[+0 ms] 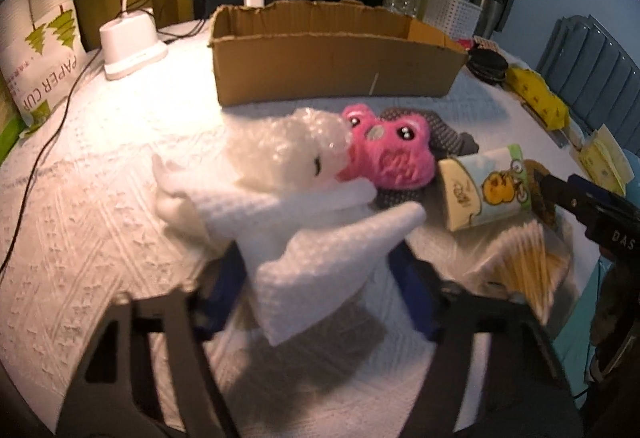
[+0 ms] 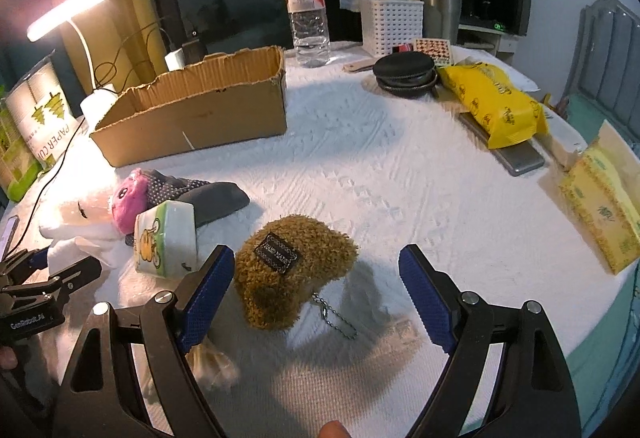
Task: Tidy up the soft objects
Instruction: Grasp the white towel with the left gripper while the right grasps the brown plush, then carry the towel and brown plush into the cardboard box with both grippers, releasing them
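My left gripper (image 1: 320, 274) pinches the foam sheet (image 1: 320, 238).
My right gripper (image 2: 316, 294) gapes around the brown plush (image 2: 288, 270), both near the box (image 2: 208, 106).

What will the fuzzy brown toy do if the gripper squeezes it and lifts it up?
The fuzzy brown toy looks plush and curly, so it will probably squash between the right gripper pads rather than slip. It seems small and stuffed, so likely light. Its metal chain lies loose on the tablecloth and would probably dangle and swing.
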Available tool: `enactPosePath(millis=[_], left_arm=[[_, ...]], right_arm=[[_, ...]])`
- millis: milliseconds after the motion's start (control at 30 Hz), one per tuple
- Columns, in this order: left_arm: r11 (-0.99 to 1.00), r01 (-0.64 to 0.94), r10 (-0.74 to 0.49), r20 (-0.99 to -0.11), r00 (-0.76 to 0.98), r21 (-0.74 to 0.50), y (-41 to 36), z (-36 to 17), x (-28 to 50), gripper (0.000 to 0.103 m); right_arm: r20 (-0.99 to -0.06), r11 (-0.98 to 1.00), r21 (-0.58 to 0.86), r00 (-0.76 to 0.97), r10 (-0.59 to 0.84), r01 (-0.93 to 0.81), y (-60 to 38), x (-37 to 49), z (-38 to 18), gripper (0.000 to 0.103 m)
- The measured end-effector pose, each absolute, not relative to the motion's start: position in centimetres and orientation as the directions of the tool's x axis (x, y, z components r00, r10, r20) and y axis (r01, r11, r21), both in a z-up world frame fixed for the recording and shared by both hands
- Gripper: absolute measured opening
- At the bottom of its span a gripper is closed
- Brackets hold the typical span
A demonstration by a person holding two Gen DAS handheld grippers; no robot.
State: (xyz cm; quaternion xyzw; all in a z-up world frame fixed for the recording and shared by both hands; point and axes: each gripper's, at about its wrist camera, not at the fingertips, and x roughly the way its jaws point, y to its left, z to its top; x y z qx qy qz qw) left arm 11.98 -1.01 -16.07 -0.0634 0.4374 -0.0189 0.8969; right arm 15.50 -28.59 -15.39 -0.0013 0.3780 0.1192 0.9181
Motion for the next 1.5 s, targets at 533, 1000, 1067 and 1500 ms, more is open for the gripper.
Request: enactPosePath(millis=[533, 1000, 1067, 1500], left_arm=[[0.97, 0.081, -0.226, -0.722, 0.654, -0.23, -0.5, -13.7, 9.7, 0.017], [0.956, 0.162, -0.283, -0.615, 0.736, -0.245, -0.4, -9.0, 7.5, 0.017], [0.956, 0.168, -0.283, -0.597, 0.75, -0.243, -0.3, -8.1, 7.5, 0.017], [0.967, 0.151, -0.239, -0.517, 0.822, -0.206, 1.5, -3.9, 8.9, 0.017]], right_arm=[[-0.73, 0.96, 0.086, 0.639, 0.243, -0.266, -26.8, 16.7, -17.2, 0.062], [-0.65, 0.958, 0.077, 0.714, 0.258, -0.276, -27.1, 14.8, -13.0, 0.057], [-0.637, 0.958, 0.076, 0.726, 0.261, -0.278, -27.0, 14.7, -12.2, 0.057], [-0.549, 0.943, 0.063, 0.778, 0.307, -0.328, -26.2, 14.9, -7.3, 0.057]])
